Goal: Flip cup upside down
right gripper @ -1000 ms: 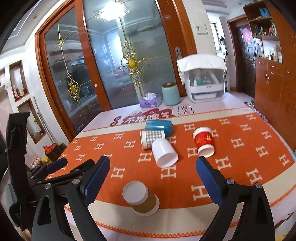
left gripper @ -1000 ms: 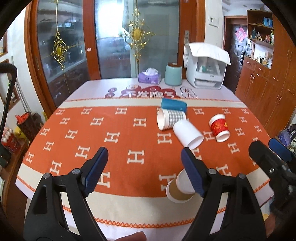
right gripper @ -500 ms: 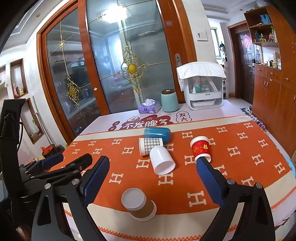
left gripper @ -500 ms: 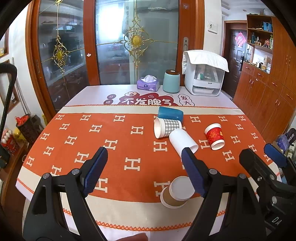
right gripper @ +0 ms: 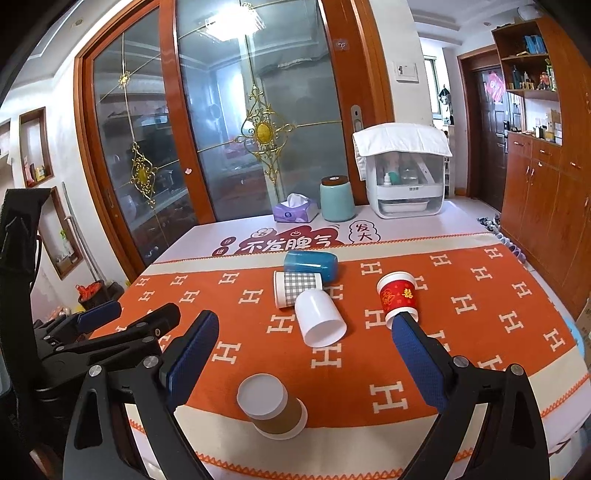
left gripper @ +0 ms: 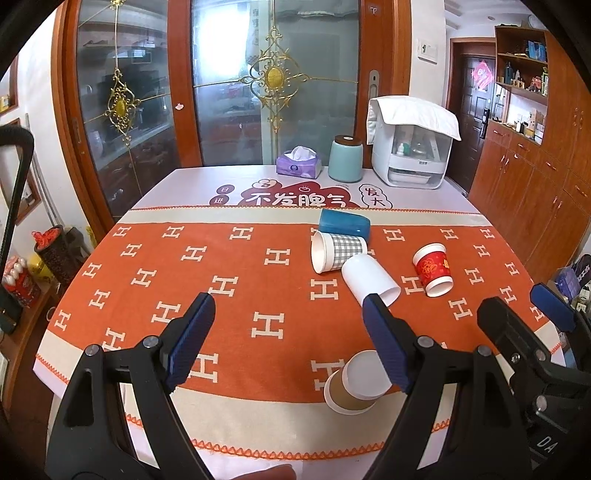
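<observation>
Left gripper (left gripper: 288, 339) fingers spread wide, holding nothing, right gripper (right gripper: 306, 354) likewise, brown cup (right gripper: 273, 410) upside down below

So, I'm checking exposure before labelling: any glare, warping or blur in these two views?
Left wrist view: fisheye bends the wooden door frame; the brown paper cup is sharp. Right wrist view: a ceiling light reflection glares in the glass; black corners vignette; the white plastic cup is sharp.
</observation>
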